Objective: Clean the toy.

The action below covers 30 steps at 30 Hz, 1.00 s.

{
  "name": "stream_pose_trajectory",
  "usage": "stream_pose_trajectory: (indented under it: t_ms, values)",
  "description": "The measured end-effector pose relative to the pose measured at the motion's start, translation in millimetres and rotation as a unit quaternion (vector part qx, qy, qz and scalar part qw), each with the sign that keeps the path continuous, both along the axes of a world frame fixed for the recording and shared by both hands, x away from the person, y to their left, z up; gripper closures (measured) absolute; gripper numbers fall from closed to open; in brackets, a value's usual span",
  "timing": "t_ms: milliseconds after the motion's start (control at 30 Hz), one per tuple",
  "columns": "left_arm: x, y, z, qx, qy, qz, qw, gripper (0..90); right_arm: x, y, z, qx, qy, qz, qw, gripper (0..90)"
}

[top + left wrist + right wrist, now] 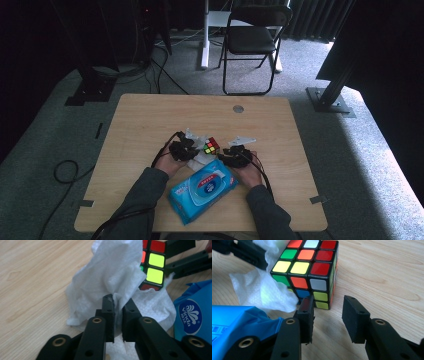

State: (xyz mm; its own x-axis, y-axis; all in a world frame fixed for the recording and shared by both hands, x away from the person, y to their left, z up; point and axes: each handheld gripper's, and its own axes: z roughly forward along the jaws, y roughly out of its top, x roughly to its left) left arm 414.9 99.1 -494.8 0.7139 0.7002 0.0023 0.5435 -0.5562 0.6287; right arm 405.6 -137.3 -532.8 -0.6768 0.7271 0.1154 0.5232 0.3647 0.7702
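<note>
Wipe [110,272] is pinched in the left gripper [117,307], jaws nearly shut on a fold of it, the rest draped against the cube [308,272]. Looks like it's held that way to rub the cube's side. Cube sits on the table [150,115] near the middle, toward the near edge. Right gripper [329,312]: jaws partly open, short of the cube, nothing between them; probably placed to steady it. Wipe pack [202,190] lies by the near edge, between the forearms. Count: one wipe out, one cube, one pack, two grippers.
</note>
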Motion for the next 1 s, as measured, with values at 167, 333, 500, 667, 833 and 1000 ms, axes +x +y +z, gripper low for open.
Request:
stream_pose_trajectory:
  t_ms: [167, 333, 500, 667, 833, 1000]
  values:
    - [-0.7, 3.0, 11.5, -0.017, -0.012, 0.000, 0.9998, 86.5, -0.3, 1.3, -2.6, -0.003, 0.006, 0.001, 1.0000, 60.1]
    - [-1.5, 7.1, 25.2, -0.037, -0.038, 0.010, 0.9986, 87.0, -0.8, 2.9, -4.1, -0.011, 0.005, 0.002, 0.9999, 59.3]
    - [2.6, 8.8, 39.0, -0.049, -0.057, 0.017, 0.9970, 87.4, 0.2, 3.0, -7.4, -0.015, 0.011, 0.001, 0.9998, 58.9]
    - [8.8, 4.6, 48.3, -0.064, -0.069, 0.025, 0.9953, 87.6, -0.2, 4.6, -9.7, -0.017, 0.015, 0.005, 0.9997, 60.1]
    - [12.9, -7.3, 48.1, -0.064, -0.071, 0.024, 0.9951, 87.6, -0.2, 5.0, -8.5, -0.013, 0.011, 0.008, 0.9998, 62.2]
    - [19.4, -17.1, 33.5, -0.056, -0.054, 0.029, 0.9965, 87.6, -0.8, 4.2, -4.9, -0.004, 0.002, 0.011, 0.9999, 62.4]
